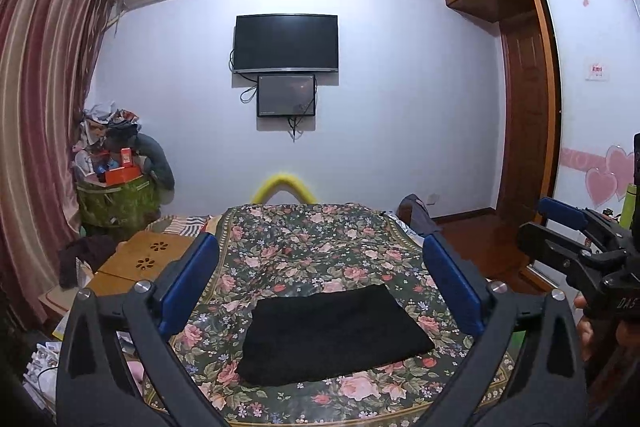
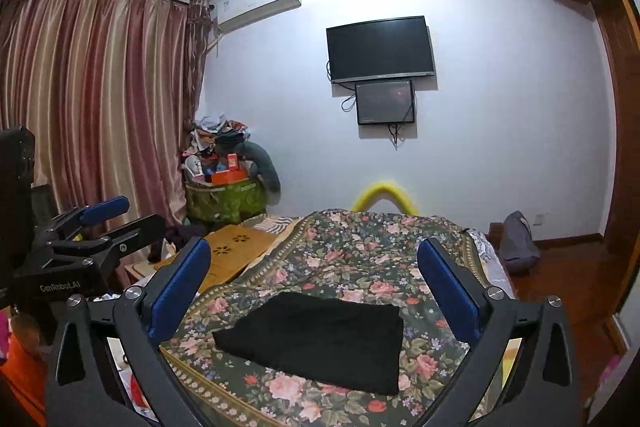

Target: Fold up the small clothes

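A black folded garment [image 1: 334, 335] lies flat on the floral bedspread [image 1: 304, 243]; it also shows in the right wrist view [image 2: 320, 339]. My left gripper [image 1: 320, 247] is open and empty, held above and in front of the garment, its blue pads wide apart. My right gripper [image 2: 314, 251] is open and empty too, likewise raised over the garment. The right gripper shows at the right edge of the left wrist view [image 1: 568, 223]. The left gripper shows at the left edge of the right wrist view [image 2: 108, 223].
A wooden board [image 1: 148, 255] lies left of the bedspread. A green bag heaped with clutter [image 1: 116, 199] stands by the curtain [image 1: 36, 131]. A television [image 1: 286, 43] and a smaller screen hang on the far wall. A wardrobe [image 1: 528, 99] stands to the right.
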Motion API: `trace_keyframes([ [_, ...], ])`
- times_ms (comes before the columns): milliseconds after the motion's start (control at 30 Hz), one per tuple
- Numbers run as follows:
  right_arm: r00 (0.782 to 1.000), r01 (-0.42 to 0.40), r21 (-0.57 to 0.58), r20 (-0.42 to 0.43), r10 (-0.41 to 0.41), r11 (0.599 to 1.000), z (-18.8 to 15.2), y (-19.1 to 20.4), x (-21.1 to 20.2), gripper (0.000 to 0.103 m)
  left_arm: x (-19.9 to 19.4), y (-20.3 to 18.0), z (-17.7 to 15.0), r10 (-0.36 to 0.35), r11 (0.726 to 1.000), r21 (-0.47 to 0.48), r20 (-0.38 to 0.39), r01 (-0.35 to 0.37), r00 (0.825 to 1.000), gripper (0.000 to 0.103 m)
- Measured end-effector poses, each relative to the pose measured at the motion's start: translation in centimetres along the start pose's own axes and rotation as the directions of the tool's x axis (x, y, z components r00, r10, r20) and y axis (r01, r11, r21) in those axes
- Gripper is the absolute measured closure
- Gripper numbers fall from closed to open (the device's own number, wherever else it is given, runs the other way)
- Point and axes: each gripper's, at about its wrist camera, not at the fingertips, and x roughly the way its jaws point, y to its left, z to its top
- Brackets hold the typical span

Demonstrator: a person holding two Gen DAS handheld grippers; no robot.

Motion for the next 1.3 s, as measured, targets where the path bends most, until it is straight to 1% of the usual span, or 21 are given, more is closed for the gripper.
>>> trace_keyframes([
  [400, 1.000, 0.008, 0.004, -0.008, -0.008, 1.000, -0.2, 0.1, -0.1, 0.000, 0.2, 0.5, -0.2, -0.001, 1.000, -0.013, 0.001, 0.001, 1.000, 0.000],
  [1300, 1.000, 0.020, 0.005, -0.019, -0.020, 1.000, -0.1, 0.1, -0.1, 0.000, 1.0, 0.0, -0.6, -0.007, 0.999, -0.034, -0.006, 0.007, 1.000, 0.000],
])
